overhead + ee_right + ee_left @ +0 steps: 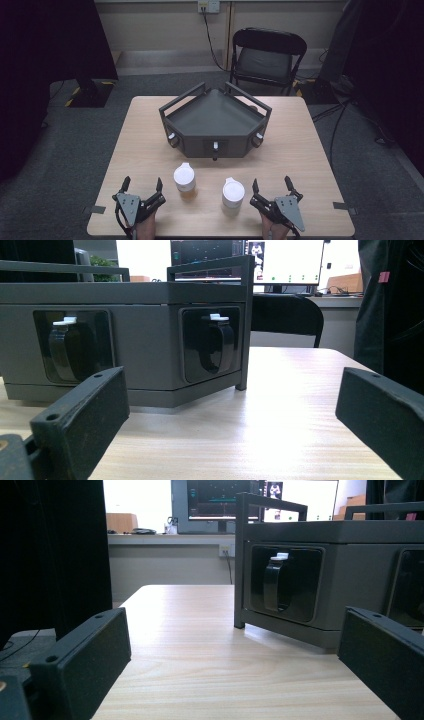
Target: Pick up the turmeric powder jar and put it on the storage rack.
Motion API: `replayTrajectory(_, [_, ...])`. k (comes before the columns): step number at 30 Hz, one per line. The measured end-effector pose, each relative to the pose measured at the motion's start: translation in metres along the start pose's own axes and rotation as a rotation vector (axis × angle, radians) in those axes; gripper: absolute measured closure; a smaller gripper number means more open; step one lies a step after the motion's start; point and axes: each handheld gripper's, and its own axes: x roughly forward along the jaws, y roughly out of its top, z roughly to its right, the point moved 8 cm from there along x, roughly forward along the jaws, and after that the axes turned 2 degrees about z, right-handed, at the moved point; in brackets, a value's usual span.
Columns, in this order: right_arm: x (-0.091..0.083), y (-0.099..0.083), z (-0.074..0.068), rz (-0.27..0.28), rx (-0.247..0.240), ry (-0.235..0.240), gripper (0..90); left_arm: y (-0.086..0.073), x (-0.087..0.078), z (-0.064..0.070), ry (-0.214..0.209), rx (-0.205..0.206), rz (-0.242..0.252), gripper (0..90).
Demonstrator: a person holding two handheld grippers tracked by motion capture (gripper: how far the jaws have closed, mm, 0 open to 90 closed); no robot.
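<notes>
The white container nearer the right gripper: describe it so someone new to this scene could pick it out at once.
Start at the wooden table and its dark grey angular tray. In front of the tray stand two white lidded containers; this white container is the right one, just left of the open right gripper. It stands closer to the table's near edge than its twin.
</notes>
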Motion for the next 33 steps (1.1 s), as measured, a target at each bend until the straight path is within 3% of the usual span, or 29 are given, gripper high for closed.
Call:
replayTrajectory(16, [0.0000, 0.0001, -0.0001, -0.001, 0.000, -0.001, 0.0, 0.0006, 0.0007, -0.0011, -0.010, 0.002, -0.006, 0.2])
replayTrajectory(33, [0.0001, 0.0002, -0.0002, -0.001, 0.001, -0.002, 0.0, 0.0046, 0.0005, -0.0044, -0.018, -0.022, -0.014, 0.0])
